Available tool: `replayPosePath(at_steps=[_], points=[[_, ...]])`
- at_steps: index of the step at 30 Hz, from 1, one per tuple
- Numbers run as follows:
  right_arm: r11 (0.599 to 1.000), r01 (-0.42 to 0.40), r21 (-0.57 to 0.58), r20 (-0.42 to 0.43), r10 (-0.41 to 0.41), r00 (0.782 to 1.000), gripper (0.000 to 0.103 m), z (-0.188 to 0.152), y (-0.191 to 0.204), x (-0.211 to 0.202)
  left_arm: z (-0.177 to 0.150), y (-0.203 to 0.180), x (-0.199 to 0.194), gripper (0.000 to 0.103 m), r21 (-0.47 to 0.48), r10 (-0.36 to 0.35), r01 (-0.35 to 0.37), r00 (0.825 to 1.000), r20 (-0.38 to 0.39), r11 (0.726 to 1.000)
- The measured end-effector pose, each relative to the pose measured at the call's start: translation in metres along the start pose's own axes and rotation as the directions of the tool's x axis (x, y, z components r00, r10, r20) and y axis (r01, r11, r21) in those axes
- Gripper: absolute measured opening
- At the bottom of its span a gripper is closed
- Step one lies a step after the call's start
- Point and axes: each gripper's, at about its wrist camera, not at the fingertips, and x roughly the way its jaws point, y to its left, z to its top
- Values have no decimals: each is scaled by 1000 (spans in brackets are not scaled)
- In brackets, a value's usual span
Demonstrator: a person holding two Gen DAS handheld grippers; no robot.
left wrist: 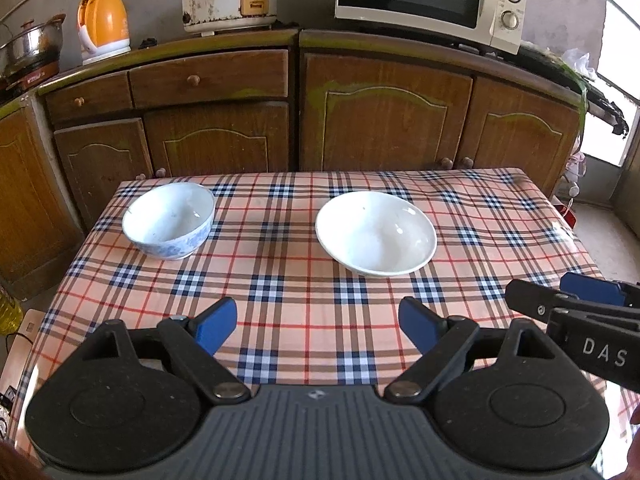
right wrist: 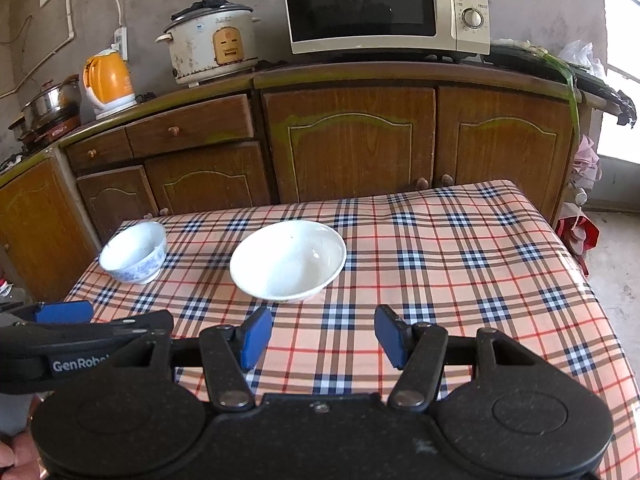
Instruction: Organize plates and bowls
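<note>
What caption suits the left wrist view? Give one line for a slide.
Open left gripper faces a blue-patterned bowl and a white bowl on the plaid table.

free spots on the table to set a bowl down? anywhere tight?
Bare cloth on the table right of the white bowl, out to the right edge. Also the near strip between the bowls and the left gripper and right gripper, both open and empty. A narrower gap lies between the white bowl and the blue-patterned bowl. Tightest is the far-left corner around the blue-patterned bowl.
</note>
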Motion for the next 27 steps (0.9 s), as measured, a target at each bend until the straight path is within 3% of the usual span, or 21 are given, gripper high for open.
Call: replayPosePath(at_steps=[27], points=[[997, -8, 75, -70, 13, 997, 70, 33, -29, 99, 33, 10, 89, 89, -13, 45, -45, 997, -57, 999]])
